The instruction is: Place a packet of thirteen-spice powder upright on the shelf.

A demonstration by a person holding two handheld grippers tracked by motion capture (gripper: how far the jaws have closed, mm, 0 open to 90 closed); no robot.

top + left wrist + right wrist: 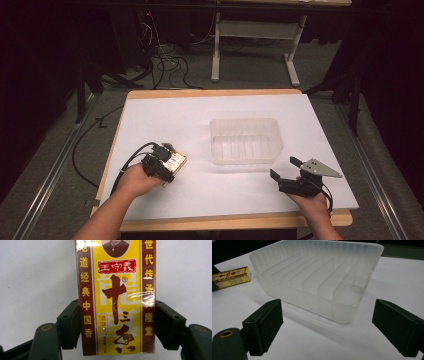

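Observation:
A yellow and dark-red spice box with Chinese lettering lies flat on the white table, left of centre. My left gripper straddles the box's near end, and both pads rest against its long sides. From above, the left gripper covers the box's near-left part. A clear ribbed plastic tub stands in the middle of the table with nothing in it. My right gripper hovers at the tub's near-right corner, open. Its jaws stand wide with nothing between them, facing the tub. The box shows past the tub's left side.
The white table top has a wooden rim along its front and back. Black cables lie on the floor behind it, next to a white frame leg. A cable trails off the table's left edge.

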